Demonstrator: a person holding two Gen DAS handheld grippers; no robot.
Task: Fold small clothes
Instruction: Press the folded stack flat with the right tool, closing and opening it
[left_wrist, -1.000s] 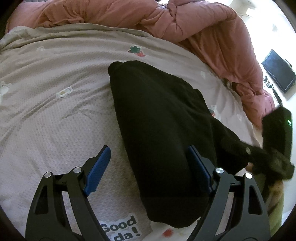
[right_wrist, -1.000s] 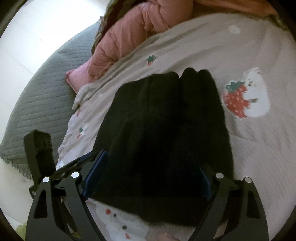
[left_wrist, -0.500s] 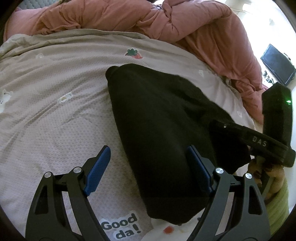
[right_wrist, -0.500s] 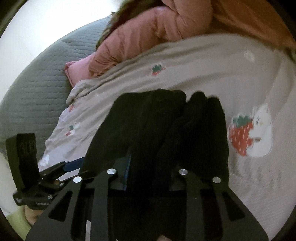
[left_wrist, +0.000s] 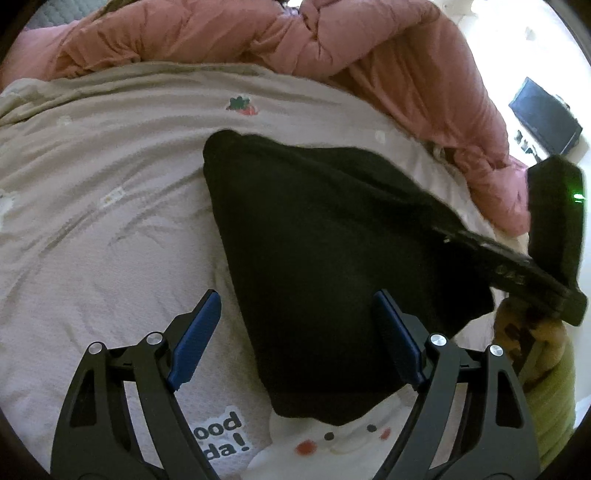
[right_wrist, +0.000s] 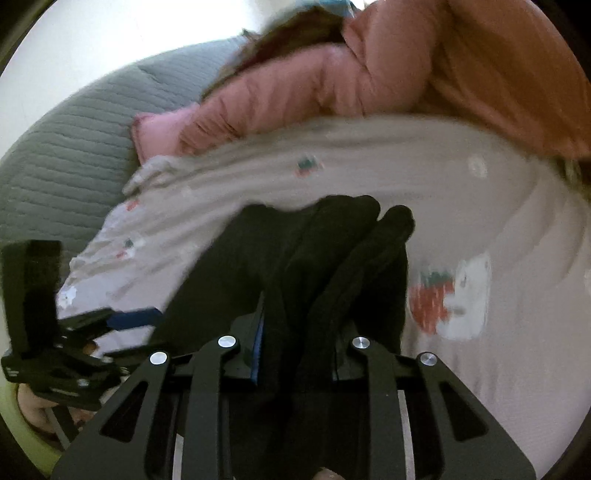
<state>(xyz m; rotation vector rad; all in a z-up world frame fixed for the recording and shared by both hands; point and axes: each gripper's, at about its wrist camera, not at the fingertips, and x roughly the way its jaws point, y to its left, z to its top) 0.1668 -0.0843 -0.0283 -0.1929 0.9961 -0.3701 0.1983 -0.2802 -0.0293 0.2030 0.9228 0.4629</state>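
Two grippers work over one black garment (left_wrist: 325, 258) that lies on a pale grey bedsheet (left_wrist: 110, 229) printed with strawberries and a cartoon face. In the left wrist view the garment fills the centre and lower middle of the frame, its far corner reaching up toward a small strawberry print (left_wrist: 242, 105). The left gripper (left_wrist: 295, 332) stands wide at the bottom of that frame: one blue pad sits over bare sheet, the other over the garment's near edge, and neither presses on cloth. At the right edge of the same frame the right gripper (left_wrist: 461, 236) comes in, gripping the garment's right side, which is lifted into a ridge. In the right wrist view the right gripper (right_wrist: 299, 339) has its jaws drawn close together with bunched black folds pinched between them in the lower centre. A pink duvet (left_wrist: 332, 44) is heaped along the top of both views, and a grey quilted cover (right_wrist: 66, 147) shows at upper left of the right wrist view.
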